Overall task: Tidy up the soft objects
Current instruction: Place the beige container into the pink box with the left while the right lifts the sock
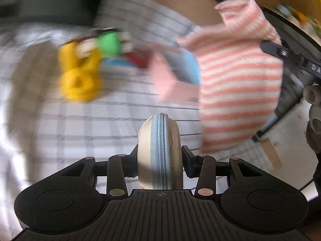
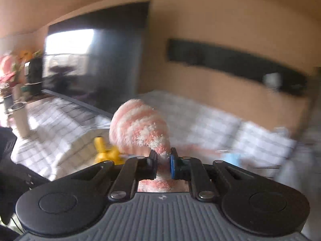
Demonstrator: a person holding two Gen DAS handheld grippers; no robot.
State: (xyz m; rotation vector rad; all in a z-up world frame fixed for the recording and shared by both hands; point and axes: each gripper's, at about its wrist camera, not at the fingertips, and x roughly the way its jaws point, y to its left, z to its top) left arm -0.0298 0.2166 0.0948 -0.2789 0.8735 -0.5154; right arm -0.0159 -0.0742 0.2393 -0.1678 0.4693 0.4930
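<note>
Motion-blurred toys (image 1: 84, 66), striped sock (image 2: 140, 128) hiding right gripper (image 2: 163, 160) fingertips

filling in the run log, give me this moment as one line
left gripper: shut on cream zip pouch | right gripper: shut on pink striped sock | both lifted over checked cloth | views blurred

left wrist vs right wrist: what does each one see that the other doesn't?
Left wrist only: the left gripper shut on a cream zippered pouch, plus a green toy and a red one, both blurred.

Right wrist only: the right gripper shut on the sock, a dark screen on the wall, and flowers at far left.

Both: the pink-and-white striped sock, the yellow toy and the checked sheet.
</note>
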